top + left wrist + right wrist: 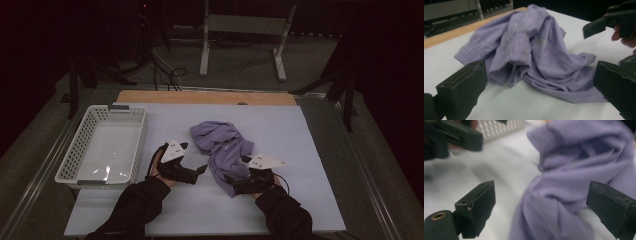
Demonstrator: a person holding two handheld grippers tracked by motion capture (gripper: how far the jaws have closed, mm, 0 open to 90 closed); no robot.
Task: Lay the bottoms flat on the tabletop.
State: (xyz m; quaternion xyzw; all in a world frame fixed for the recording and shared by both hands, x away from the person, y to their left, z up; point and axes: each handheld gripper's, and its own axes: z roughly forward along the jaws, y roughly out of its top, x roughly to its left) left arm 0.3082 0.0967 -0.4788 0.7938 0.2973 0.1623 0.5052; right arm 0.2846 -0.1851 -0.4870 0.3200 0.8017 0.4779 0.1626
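Note:
A crumpled lavender garment with ribbed cuffs lies in the middle of the white table top. My left gripper sits just left of its lower end, pointing right. In the left gripper view the jaws stand wide open on the table in front of the garment, with nothing between them. My right gripper is at the garment's near tip, pointing left. In the right gripper view its jaws are open, and a twisted fold of the garment lies between them.
An empty white perforated basket stands at the table's left. A wooden strip runs along the far edge. A metal stand and cables sit on the floor beyond. Each gripper shows in the other's view.

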